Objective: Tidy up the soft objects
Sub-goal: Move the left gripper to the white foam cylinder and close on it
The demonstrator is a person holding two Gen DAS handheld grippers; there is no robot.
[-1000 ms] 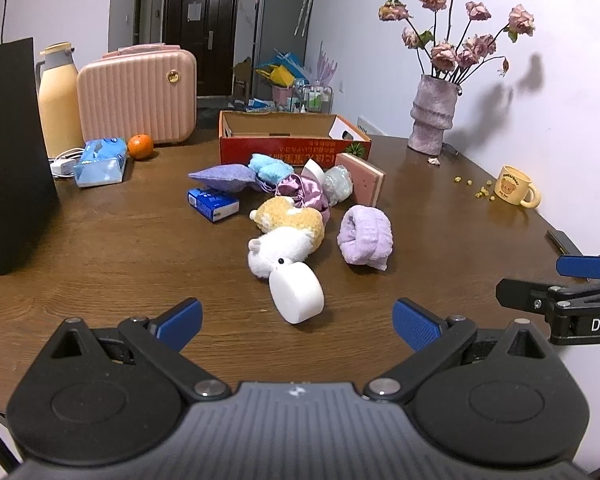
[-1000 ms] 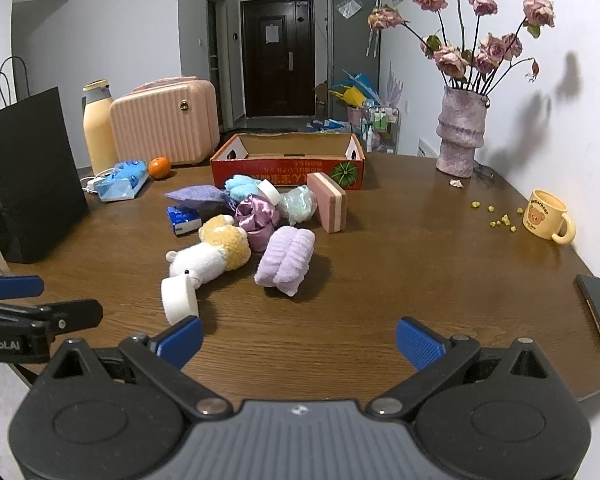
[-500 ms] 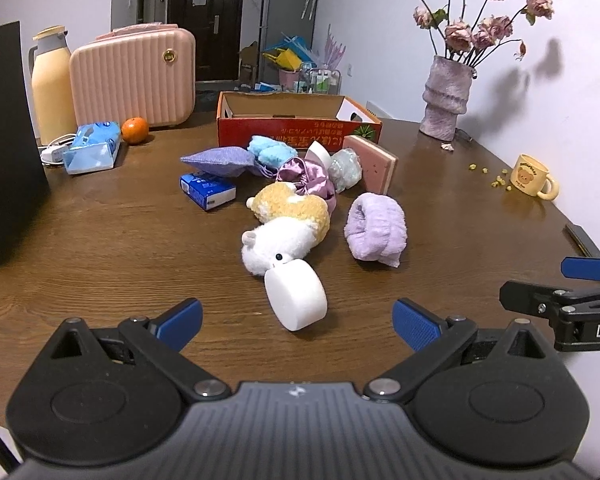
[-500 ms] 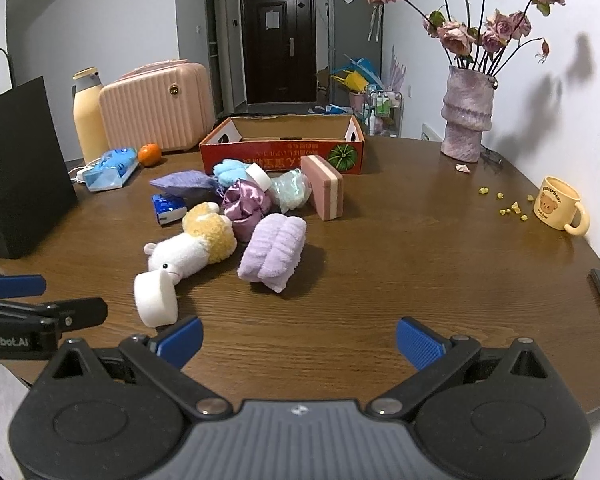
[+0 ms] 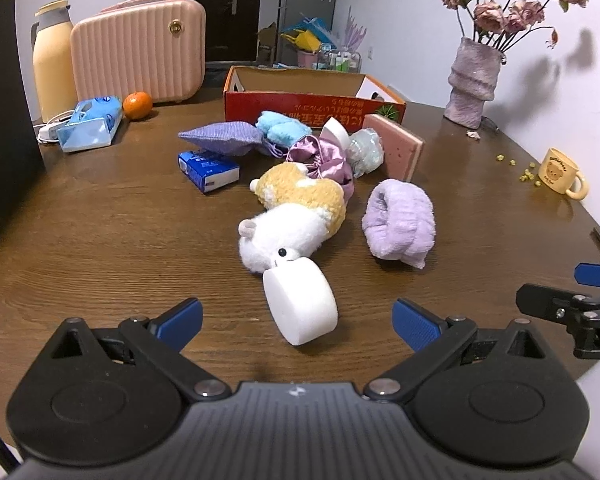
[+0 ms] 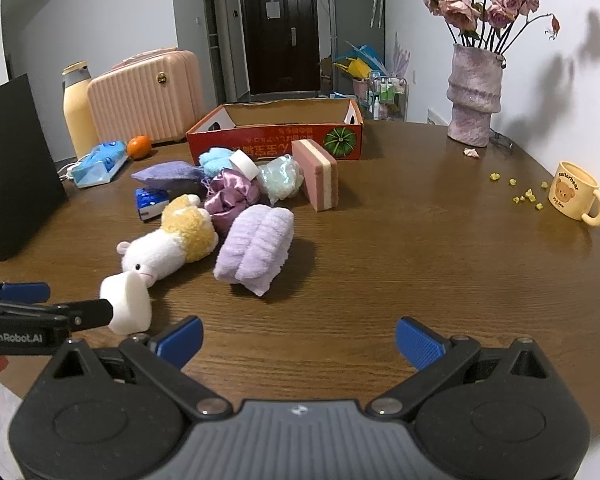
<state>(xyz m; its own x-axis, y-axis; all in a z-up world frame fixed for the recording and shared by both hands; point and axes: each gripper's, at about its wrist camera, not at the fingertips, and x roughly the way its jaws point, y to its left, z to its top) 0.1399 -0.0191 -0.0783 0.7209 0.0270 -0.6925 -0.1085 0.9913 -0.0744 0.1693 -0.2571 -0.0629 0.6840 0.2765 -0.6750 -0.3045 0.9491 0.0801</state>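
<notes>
A white foam cylinder [image 5: 300,304] lies on the wooden table just ahead of my open, empty left gripper [image 5: 298,320]. Behind it lie a white and yellow plush toy [image 5: 296,216], a rolled lilac towel [image 5: 400,224], a purple satin scrunchie [image 5: 324,156], a purple pillow [image 5: 220,138], a blue fluffy piece [image 5: 280,126] and a pink sponge block [image 5: 396,146]. An open red cardboard box [image 5: 312,96] stands behind the pile. My right gripper [image 6: 298,338] is open and empty, in front of the towel [image 6: 256,248].
A black bag [image 5: 4,120] stands at the left. A pink case [image 5: 136,48], a yellow flask [image 5: 52,60], an orange [image 5: 137,105] and a tissue pack [image 5: 90,122] sit at the back left. A vase [image 5: 472,80] and a yellow mug [image 5: 560,172] stand on the right.
Both grippers have moved forward toward the pile, so the foam cylinder and towel look nearer. Both stayed open. Nothing on the table has moved.
</notes>
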